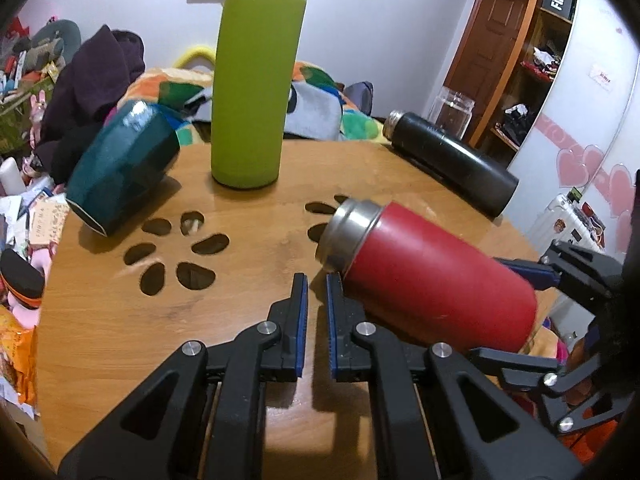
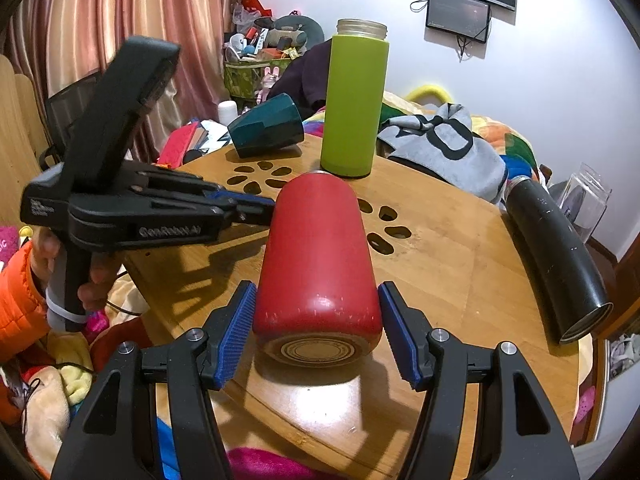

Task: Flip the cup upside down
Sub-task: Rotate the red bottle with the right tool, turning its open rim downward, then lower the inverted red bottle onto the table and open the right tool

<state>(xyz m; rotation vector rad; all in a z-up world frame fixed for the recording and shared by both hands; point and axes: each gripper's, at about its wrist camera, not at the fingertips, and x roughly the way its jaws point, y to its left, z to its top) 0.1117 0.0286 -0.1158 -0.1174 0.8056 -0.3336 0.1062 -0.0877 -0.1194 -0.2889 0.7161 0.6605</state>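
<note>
A red metal cup [image 2: 316,264] lies on its side on the round wooden table [image 2: 460,280], its base toward the right wrist camera and its steel mouth [image 1: 348,232] pointing away. My right gripper [image 2: 318,332] is shut on the red cup near its base, one blue pad on each side. In the left wrist view the red cup [image 1: 432,280] shows tilted, with the right gripper at its far right end. My left gripper [image 1: 317,296] is nearly closed and empty, just left of the cup's mouth end; it also shows in the right wrist view [image 2: 256,208].
A tall green bottle [image 1: 256,84] stands upright at the table's back. A dark teal cup [image 1: 120,168] lies tipped at the back left. A black flask [image 1: 452,160] lies on its side at the right. Petal-shaped cut-outs [image 1: 176,252] pierce the tabletop. Clutter surrounds the table.
</note>
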